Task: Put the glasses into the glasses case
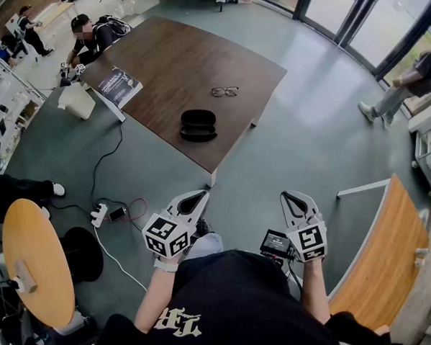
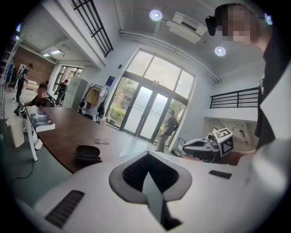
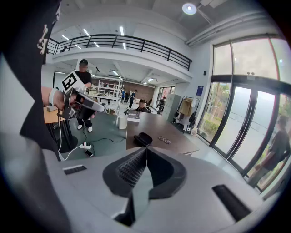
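A pair of glasses [image 1: 225, 92] lies on the brown table [image 1: 167, 70], with a black glasses case [image 1: 198, 124] nearer the table's front corner. The case [image 2: 87, 154] and glasses [image 2: 102, 142] show small at the left of the left gripper view. In the right gripper view the case [image 3: 142, 138] and glasses [image 3: 164, 140] sit beyond the jaws. My left gripper [image 1: 200, 196] and right gripper [image 1: 289, 197] hang well short of the table over the floor, both shut with nothing between the jaws.
A book [image 1: 119, 87] lies at the table's left end, where a person [image 1: 93, 37] sits. A power strip [image 1: 100, 214] with cables lies on the floor. A round wooden table [image 1: 37, 260] stands at the left, a curved wooden bench [image 1: 386, 267] at the right. Another person [image 1: 405, 86] stands by the glass doors.
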Available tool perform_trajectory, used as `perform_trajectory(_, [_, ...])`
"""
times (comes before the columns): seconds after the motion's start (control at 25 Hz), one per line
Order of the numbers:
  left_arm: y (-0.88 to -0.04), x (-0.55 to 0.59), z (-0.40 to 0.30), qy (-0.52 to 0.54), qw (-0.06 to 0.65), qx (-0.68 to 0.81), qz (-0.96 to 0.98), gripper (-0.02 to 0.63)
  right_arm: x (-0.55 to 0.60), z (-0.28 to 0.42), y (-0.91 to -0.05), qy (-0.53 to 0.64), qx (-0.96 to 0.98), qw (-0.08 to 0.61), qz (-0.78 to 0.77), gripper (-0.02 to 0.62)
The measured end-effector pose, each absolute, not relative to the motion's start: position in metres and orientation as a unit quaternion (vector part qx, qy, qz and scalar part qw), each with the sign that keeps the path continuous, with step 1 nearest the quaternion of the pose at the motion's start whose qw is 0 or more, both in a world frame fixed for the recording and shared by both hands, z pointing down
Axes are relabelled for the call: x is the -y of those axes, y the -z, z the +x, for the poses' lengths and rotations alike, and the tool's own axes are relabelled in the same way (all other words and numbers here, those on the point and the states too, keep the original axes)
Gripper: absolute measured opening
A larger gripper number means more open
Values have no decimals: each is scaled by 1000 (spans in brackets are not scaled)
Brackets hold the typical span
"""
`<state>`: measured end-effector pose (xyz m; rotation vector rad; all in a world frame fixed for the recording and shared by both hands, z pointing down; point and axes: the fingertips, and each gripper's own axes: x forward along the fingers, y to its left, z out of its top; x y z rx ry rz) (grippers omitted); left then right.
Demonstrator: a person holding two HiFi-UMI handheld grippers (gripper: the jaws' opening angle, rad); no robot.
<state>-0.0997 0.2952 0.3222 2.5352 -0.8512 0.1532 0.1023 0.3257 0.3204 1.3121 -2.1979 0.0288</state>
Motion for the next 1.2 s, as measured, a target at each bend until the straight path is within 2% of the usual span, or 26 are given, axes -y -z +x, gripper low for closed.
perform_trajectory(0.56, [-333, -236, -156, -50, 248, 298, 921, 6, -261, 62, -326, -8, 808, 325, 491, -8])
perform_trajectory(0.92, [-345, -210, -150, -61, 265, 309, 911, 6, -225, 64, -339, -24, 819, 328, 470, -8])
perform_trajectory(1.2, [-350, -159, -138, -77, 270, 340, 898, 6, -146, 74, -357, -28, 844, 311, 436, -8])
